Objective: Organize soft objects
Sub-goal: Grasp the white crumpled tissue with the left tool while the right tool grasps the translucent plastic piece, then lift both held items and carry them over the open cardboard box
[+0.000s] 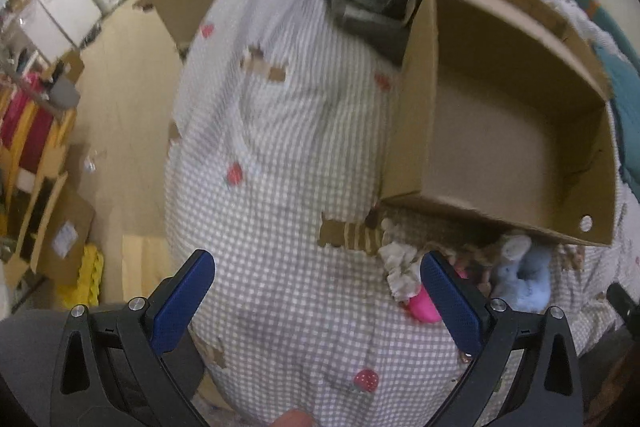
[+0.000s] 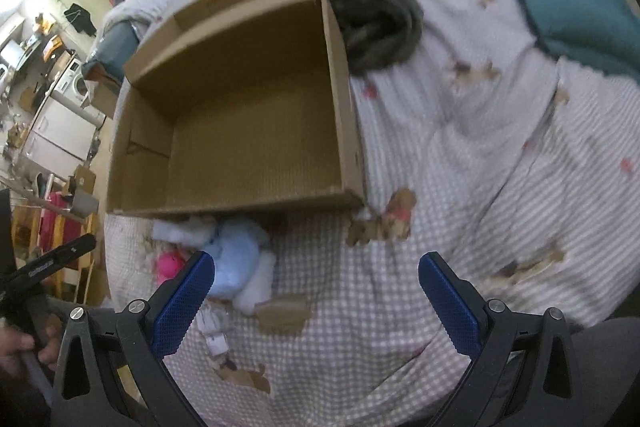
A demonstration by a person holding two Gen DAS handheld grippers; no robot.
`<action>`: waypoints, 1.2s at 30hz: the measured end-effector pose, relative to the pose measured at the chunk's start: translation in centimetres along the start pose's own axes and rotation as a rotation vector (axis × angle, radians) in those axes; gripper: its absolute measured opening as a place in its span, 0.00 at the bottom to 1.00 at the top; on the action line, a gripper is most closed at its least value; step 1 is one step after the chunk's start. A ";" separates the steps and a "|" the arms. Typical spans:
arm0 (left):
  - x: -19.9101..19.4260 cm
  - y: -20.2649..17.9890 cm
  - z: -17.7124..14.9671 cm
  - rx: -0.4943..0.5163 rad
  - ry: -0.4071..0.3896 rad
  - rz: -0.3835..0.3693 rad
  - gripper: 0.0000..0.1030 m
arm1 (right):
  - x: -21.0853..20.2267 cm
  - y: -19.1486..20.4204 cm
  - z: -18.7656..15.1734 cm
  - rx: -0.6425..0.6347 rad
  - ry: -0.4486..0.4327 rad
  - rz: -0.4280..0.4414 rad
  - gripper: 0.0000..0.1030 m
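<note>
Grey-and-white checked bedspread fills the view under both my grippers. Open brown cardboard box sits ahead, nothing inside, presumably the bin for the toys. Pale blue plush toy lies ahead-left of my right gripper, tucked against the box's near wall; small pink soft toy is half hidden behind my left gripper. Both grippers spread wide, holding nothing. Frames blurred; toy shapes unclear.

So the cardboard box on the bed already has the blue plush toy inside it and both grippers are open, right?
Not quite. The cardboard box is empty in the right wrist view; the blue plush toy lies on the bed just outside its near wall. Both hand-held grippers are open.
</note>
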State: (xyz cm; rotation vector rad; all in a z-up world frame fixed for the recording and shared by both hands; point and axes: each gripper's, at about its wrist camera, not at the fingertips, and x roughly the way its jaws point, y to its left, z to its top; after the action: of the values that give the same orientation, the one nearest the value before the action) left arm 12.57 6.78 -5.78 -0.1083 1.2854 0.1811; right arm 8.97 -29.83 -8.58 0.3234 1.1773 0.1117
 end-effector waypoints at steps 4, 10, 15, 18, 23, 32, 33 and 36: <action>2.9 0.1 0.3 -0.058 0.093 -0.032 0.98 | 1.3 0.5 -0.5 -0.006 0.022 0.015 1.00; 5.0 -1.4 0.0 -0.055 0.151 -0.144 0.72 | 2.2 1.4 -0.9 -0.032 0.030 0.012 1.00; 6.1 -2.6 -0.4 -0.052 0.189 -0.177 0.64 | 3.5 0.5 -0.6 0.020 0.095 0.080 0.76; 6.0 -3.6 -0.4 -0.028 0.173 -0.192 0.61 | 5.9 -0.4 -0.6 0.087 0.212 0.133 0.71; 6.2 -5.1 -0.4 -0.015 0.177 -0.159 0.43 | 7.6 1.1 -1.4 0.058 0.282 0.142 0.68; 5.9 -5.6 -0.5 0.019 0.158 -0.145 0.15 | 9.6 3.8 -2.0 -0.010 0.324 0.119 0.32; 5.7 -5.6 -0.5 0.026 0.150 -0.142 0.13 | 9.5 4.2 -2.1 -0.017 0.314 0.123 0.24; 5.0 -5.9 -0.5 0.035 0.124 -0.130 0.11 | 8.6 4.1 -2.6 -0.018 0.294 0.141 0.10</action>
State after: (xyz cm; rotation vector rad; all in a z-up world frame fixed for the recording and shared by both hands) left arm 14.61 1.30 -10.81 -0.1751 1.3998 0.0406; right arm 10.24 -23.25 -15.83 0.3830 1.4428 0.3013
